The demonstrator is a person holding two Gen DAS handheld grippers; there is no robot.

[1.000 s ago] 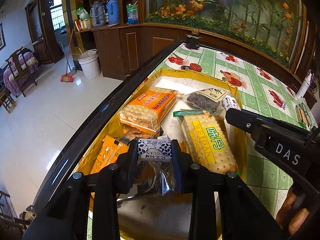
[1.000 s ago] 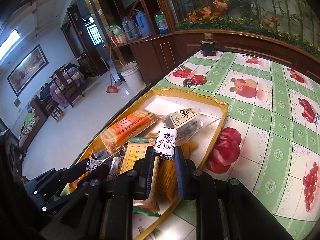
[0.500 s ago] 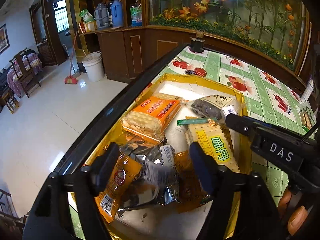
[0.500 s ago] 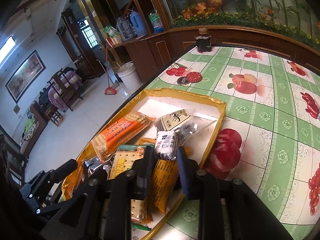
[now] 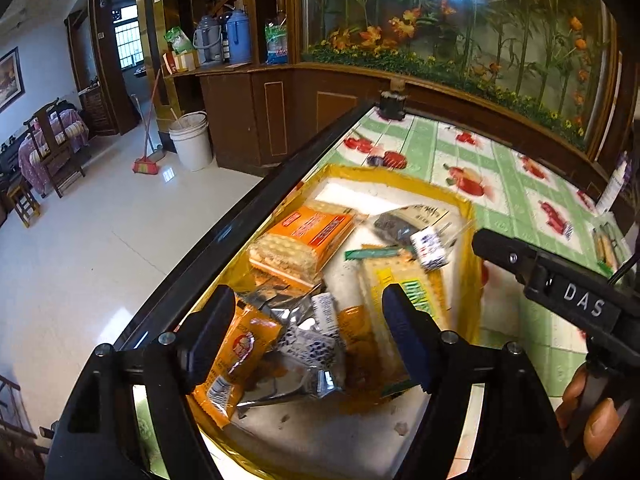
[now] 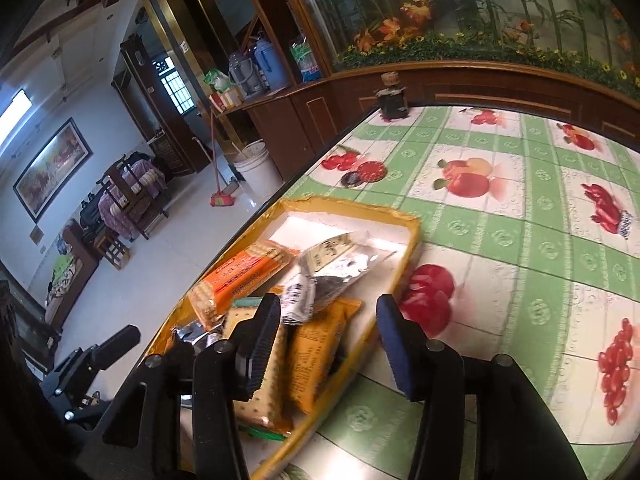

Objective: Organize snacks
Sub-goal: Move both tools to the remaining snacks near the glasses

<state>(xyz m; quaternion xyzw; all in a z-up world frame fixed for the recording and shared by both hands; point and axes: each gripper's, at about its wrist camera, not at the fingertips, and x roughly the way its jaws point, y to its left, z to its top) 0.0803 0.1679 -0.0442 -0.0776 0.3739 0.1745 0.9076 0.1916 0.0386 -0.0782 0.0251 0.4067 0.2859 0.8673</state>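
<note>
Tray: a yellow-rimmed tray (image 5: 466, 216) is seen at the bench (image 6: 520, 240) edge, with the snacks piled inside.
Left gripper (image 5: 308, 340): jaws apart, nothing clamped; a blue-patterned packet (image 5: 308, 346) lies loose on the pile below.
Right gripper (image 6: 328, 344): jaws opening, pads clear; a small white-and-blue packet (image 6: 298, 300) is blurred just ahead, judged released over the tray.
Progress: 2 cracker packs, an orange pack (image 5: 304, 236) and a yellow pack (image 5: 404, 280), plus several pouches are already in the tray; sorting looks late-stage.
Left to do: no loose snack is visible on the bench cloth.
Unclear: lower pile layers are hidden; small packet print is unreadable; the near tray rim is cut off by the grippers.
</note>
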